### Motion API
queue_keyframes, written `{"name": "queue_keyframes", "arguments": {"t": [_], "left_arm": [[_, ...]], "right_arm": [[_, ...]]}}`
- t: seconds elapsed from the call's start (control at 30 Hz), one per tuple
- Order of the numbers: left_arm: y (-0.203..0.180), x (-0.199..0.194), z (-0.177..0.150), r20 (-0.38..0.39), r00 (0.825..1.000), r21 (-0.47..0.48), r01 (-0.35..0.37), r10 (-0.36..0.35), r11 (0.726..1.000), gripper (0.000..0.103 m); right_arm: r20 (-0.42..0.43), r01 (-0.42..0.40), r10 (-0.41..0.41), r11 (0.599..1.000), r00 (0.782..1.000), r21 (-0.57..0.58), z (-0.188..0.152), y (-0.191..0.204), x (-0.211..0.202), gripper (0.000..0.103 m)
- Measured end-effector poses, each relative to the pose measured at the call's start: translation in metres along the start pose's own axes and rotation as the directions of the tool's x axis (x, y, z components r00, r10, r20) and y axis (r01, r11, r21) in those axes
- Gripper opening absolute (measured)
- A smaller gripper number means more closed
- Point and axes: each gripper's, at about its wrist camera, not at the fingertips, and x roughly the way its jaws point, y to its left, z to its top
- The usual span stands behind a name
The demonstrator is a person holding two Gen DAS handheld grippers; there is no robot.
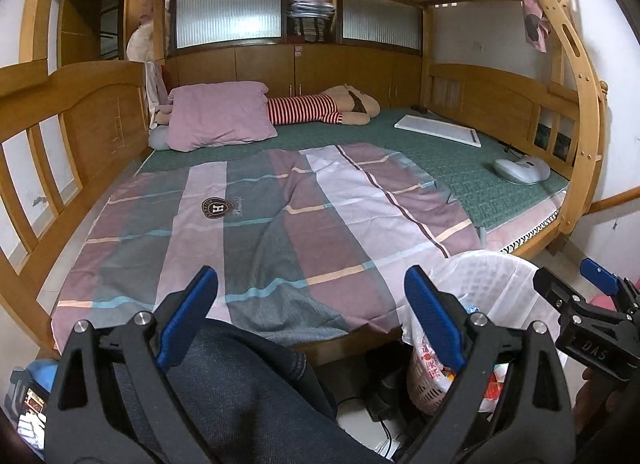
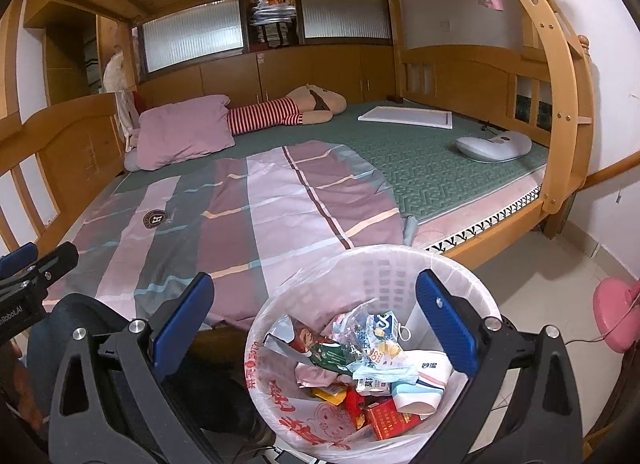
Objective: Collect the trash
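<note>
A white basket (image 2: pixel 400 264) lined with a printed plastic bag stands on the floor at the bed's foot, holding several wrappers and packets (image 2: pixel 360 360). My right gripper (image 2: pixel 316 324) hangs open just above its rim, nothing between the blue pads. In the left wrist view my left gripper (image 1: pixel 312 316) is open too, over a person's knee in dark trousers (image 1: pixel 240 384) and the bed's near edge. The basket (image 1: pixel 488 280) sits to its right, with the right gripper's (image 1: pixel 588 284) tip beyond it. I see no loose trash on the bed.
A striped sheet (image 1: pixel 260 224) covers the green mattress (image 1: pixel 460 168). At the far end lie a pink pillow (image 1: pixel 218 114), a striped plush toy (image 1: pixel 320 108), a white board (image 1: pixel 438 129) and a grey device (image 1: pixel 522 170). Wooden bunk rails surround the bed. A pink object (image 2: pixel 614 312) stands at right.
</note>
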Motion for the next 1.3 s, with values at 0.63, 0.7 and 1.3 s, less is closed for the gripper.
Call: {"name": "queue_keyframes", "arguments": {"t": [0.63,0.7,1.3], "left_arm": [[0.0026,-0.0020,0.0015,-0.001,1.000,0.001,-0.016,0.016,1.000,0.094],[0.0026,-0.0020,0.0014,-0.002,1.000,0.000,-0.016,0.016,1.000,0.094],[0.0043,-0.0009,0.0006,-0.004,1.000,0.001,-0.017,0.017,1.000,0.094]], "right_arm": [[0.005,0.014,-0.014,1.000,1.000,-0.006,0.0001,-0.0005,-0.0015,0.099],[0.003,0.013,-0.013,1.000,1.000,-0.007,0.0001,-0.0010,-0.0013,0.099],[-0.001,0.018,-0.018,1.000,1.000,-0.003,-0.0002,-0.0016,-0.0018,0.099]]}}
